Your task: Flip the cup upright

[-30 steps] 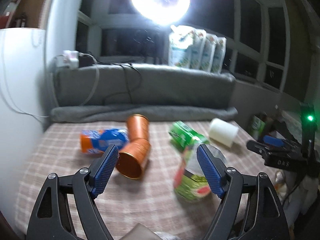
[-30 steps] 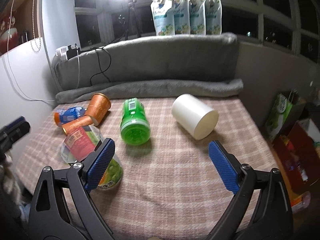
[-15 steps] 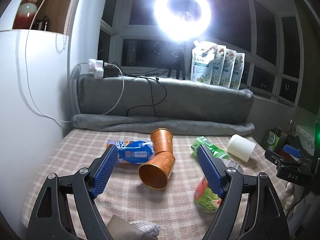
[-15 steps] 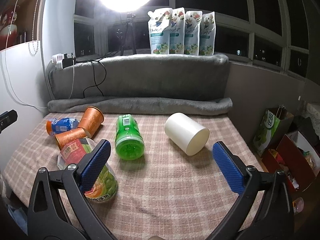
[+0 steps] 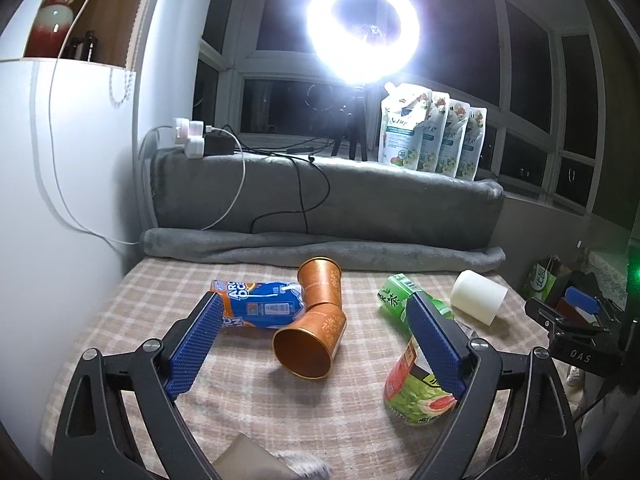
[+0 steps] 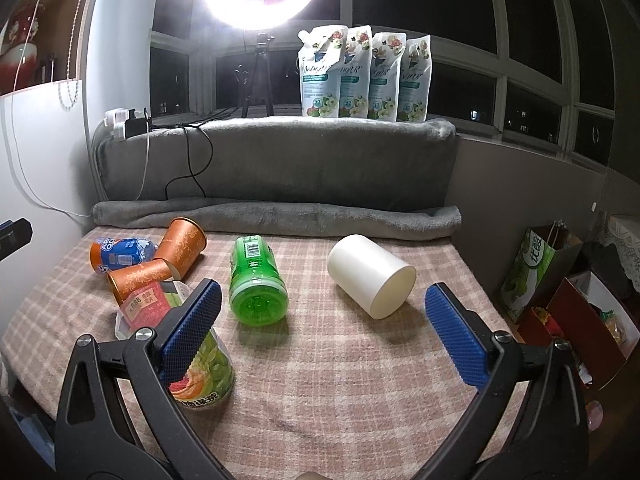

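Two orange cups lie on their sides on the checked cloth, touching. The near orange cup (image 5: 310, 340) points its open mouth at my left gripper (image 5: 316, 344), which is open and empty just short of it; it also shows in the right wrist view (image 6: 138, 276). The far orange cup (image 5: 321, 280) lies behind it (image 6: 182, 242). A white cup (image 6: 370, 276) lies on its side ahead of my right gripper (image 6: 324, 328), which is open and empty; the white cup also shows in the left wrist view (image 5: 478, 296).
A blue-orange bottle (image 5: 258, 304), a green bottle (image 6: 256, 280) and a clear bottle with a green-red label (image 6: 188, 344) lie on the cloth. A rolled grey blanket (image 6: 276, 216) lines the back. Bags and boxes (image 6: 560, 280) stand past the right edge.
Both grippers have drawn back and tilted up, so the cups and bottles sit farther off and lower in view. Nothing on the cloth has moved.
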`<control>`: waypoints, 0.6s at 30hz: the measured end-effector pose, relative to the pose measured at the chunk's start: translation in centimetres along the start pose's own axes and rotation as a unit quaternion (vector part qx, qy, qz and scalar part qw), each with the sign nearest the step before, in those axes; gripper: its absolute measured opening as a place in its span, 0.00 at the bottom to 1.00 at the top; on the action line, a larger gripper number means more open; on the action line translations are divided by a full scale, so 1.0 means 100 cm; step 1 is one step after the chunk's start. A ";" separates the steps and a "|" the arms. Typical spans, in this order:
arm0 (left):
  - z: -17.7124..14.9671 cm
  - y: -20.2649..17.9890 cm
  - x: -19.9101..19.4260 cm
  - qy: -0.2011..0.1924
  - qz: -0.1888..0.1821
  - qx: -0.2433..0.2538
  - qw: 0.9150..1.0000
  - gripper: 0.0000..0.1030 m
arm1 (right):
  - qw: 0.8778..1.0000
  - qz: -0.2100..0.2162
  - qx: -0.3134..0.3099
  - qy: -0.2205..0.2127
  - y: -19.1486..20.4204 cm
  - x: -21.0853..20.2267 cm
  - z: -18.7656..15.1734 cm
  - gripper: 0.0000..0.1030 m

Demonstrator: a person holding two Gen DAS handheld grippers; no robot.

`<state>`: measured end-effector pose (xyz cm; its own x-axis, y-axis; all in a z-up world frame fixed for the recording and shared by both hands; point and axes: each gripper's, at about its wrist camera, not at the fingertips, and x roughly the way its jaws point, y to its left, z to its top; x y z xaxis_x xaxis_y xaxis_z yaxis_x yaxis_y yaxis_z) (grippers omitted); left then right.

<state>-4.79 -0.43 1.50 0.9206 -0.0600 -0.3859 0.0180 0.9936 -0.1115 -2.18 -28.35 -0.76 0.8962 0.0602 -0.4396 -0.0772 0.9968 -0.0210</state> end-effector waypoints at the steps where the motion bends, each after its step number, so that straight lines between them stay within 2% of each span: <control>1: 0.000 0.000 0.000 0.002 -0.001 -0.001 1.000 0.90 | 1.000 -0.001 -0.001 0.000 0.000 0.000 0.000 1.00; 18: -0.002 0.002 0.002 0.010 -0.007 -0.009 1.000 0.90 | 1.000 0.000 -0.003 0.002 0.002 -0.001 0.000 1.00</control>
<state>-4.66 -0.28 1.18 0.9124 -0.0766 -0.4020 0.0244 0.9908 -0.1333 -2.27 -28.17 -0.76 0.8948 0.0604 -0.4424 -0.0804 0.9964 -0.0266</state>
